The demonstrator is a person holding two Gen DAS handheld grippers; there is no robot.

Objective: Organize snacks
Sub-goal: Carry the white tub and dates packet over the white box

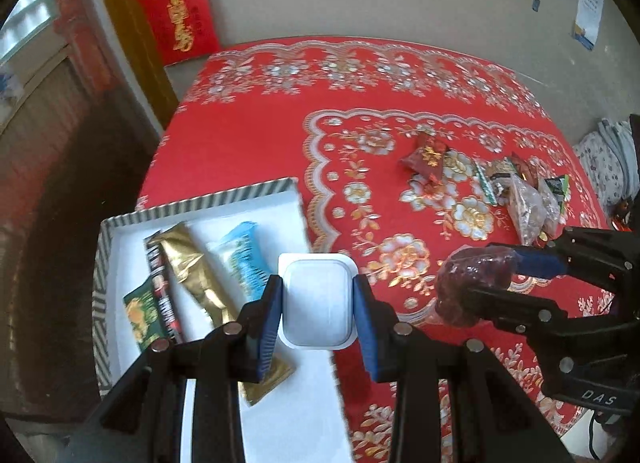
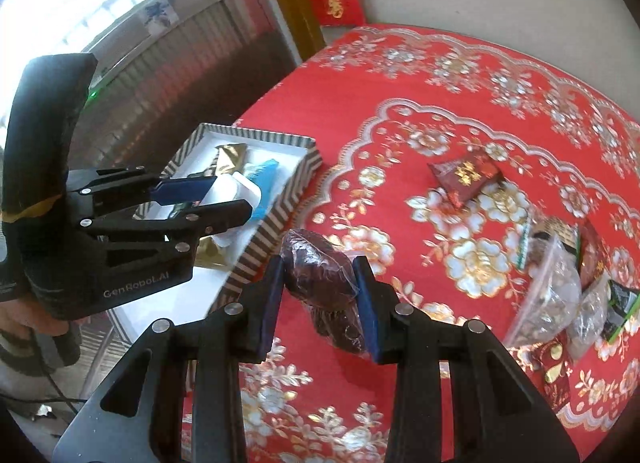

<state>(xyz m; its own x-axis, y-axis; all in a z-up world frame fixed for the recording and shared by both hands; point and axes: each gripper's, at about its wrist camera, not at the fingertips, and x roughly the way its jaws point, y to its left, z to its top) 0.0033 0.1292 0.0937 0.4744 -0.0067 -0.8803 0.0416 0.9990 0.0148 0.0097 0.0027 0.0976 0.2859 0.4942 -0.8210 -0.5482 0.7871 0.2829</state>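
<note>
My left gripper [image 1: 319, 299] is shut on a white sealed snack cup [image 1: 317, 297] and holds it over the right edge of a striped box with a white inside [image 1: 120, 247]. In the box lie a gold packet [image 1: 188, 267], a blue-and-white packet [image 1: 244, 259], a black-and-red stick and a green packet. My right gripper [image 2: 320, 295] is shut on a dark red snack in clear wrap [image 2: 324, 283], held above the red tablecloth beside the box [image 2: 276, 219]. The left gripper [image 2: 224, 199] and the cup [image 2: 236, 193] also show in the right wrist view; the right gripper [image 1: 480, 283] shows in the left.
A pile of loose snacks lies on the red flowered tablecloth [image 1: 248, 135] to the right: a dark red packet [image 2: 466, 177], a clear bag of nuts [image 2: 548, 295] and several small wrappers. A red poster [image 1: 180, 11] leans on the wall behind. The table's left edge is by the box.
</note>
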